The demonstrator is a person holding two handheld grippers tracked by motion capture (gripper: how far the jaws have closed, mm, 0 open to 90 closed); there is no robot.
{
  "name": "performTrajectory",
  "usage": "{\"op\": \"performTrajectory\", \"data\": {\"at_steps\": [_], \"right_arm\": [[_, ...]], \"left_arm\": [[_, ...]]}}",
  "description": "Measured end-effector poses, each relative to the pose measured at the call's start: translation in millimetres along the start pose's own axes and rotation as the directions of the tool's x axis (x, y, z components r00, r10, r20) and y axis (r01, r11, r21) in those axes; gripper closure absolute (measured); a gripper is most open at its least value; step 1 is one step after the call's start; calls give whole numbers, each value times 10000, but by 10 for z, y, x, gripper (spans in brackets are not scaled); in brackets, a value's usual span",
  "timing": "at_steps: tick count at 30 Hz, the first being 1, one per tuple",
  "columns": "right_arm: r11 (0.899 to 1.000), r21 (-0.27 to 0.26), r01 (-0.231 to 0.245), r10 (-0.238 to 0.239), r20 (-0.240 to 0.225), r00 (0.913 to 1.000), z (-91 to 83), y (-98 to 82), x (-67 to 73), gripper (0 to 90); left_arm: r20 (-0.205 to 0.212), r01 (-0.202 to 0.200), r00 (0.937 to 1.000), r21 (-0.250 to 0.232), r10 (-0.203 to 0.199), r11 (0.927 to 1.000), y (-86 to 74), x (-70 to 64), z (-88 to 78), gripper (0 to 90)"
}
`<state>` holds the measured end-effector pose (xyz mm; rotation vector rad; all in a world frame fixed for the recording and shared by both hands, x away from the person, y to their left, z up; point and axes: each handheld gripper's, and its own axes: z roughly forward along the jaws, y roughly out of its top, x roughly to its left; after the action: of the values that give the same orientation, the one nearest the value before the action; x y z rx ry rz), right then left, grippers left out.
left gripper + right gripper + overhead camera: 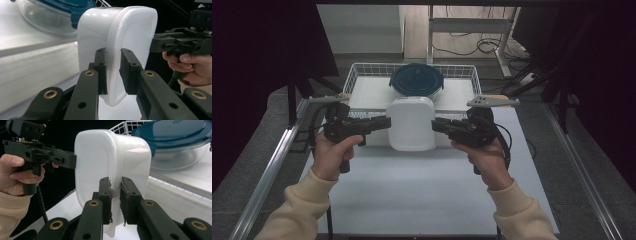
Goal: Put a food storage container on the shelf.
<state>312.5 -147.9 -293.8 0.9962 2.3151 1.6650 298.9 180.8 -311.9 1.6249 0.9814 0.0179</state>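
1. The left gripper (384,123) comes in from the left side of the high view, held in the person's left hand (331,152), and points level toward the middle of the desk (422,195).
2. Its fingers (101,65) stand only narrowly apart and pinch the rim of a white plastic container (411,123) on its left side; in the left gripper view the rim edge sits between the two pads, with both pressing on it.
3. The right gripper (435,125) comes in from the opposite side, held in the person's right hand (484,157), and also points level toward the middle.
4. Its fingers (130,192) are likewise nearly closed and clamp the right-hand rim of the same container; the worn pads meet the rim from both sides in the right gripper view.
5. The white plastic container is held between the two grippers, above the front part of the desk and just in front of the wire basket (357,75). It has rounded corners, and whether it touches the desk I cannot tell from the high view; in both gripper views its lower edge appears clear of the surface.
6. Behind the container, a round glass bowl with a dark blue lid (416,80) sits in the white wire basket at the far side of the desk.
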Motion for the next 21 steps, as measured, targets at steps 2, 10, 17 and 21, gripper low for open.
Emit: {"op": "performTrajectory", "data": {"at_steps": [2,10,17,21], "right_arm": [[10000,-51,44,-44,-18,10000,-3,47,1,787],[9998,-137,149,-148,55,9999,-6,263,-12,787],[9997,-186,148,-147,81,9999,13,436,-90,787],[9996,-235,145,-144,72,9999,27,542,-132,786]], "left_arm": [[-12,-79,10000,-23,79,10000,53,-4,-13,771],[-67,-204,9998,-117,204,9997,284,-1,-27,772],[-190,-311,9993,-105,309,9995,500,2,-8,772],[-83,-193,9998,-129,192,9997,618,53,14,771]]}}
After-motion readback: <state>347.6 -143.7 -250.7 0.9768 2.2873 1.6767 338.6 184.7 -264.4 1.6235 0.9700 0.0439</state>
